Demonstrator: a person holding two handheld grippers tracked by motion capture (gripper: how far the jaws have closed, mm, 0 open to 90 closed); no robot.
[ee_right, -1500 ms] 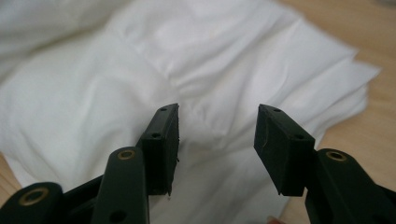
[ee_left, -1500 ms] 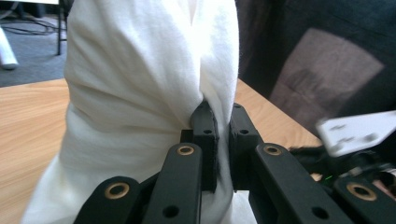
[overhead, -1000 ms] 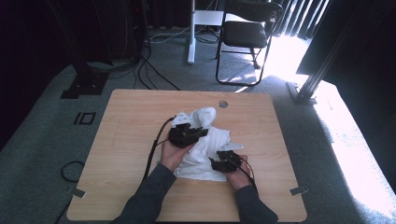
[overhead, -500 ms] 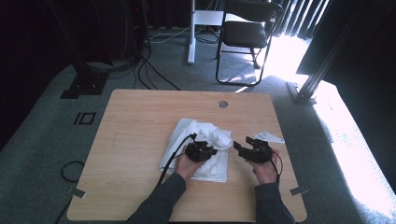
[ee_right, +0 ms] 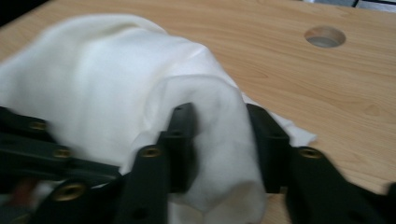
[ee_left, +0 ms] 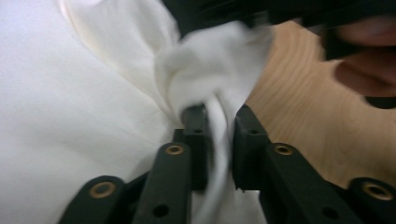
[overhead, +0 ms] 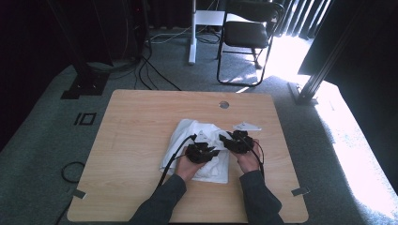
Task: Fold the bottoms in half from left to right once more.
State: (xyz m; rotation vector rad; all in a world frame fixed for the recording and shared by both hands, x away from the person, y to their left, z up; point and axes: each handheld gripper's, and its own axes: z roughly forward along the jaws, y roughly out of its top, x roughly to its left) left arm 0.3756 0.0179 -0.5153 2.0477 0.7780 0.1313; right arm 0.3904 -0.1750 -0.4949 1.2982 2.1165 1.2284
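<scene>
A white cloth [overhead: 187,133] lies crumpled near the middle of the wooden table [overhead: 141,187]. My left gripper [overhead: 212,150] rests on its front part. In the left gripper view the cloth [ee_left: 70,93] runs as a thin fold between the jaws of my left gripper [ee_left: 219,116]. Those jaws have just been opening slightly, and the pads still pinch the fold. My right gripper [overhead: 227,140] is at the cloth's right edge. Its jaws [ee_right: 219,116] have just been closing on a thick bunch of the cloth [ee_right: 93,70].
A round hole [overhead: 224,104] is cut in the table behind the cloth, also seen as the hole [ee_right: 324,36] in the right gripper view. Bare wood lies on the left and along the front. A black chair [overhead: 248,33] and floor cables [overhead: 70,171] surround the table.
The left gripper came down and forward onto the cloth's front part. The right gripper swung out to the right, then back left to the cloth's edge. The cloth lies flatter now.
</scene>
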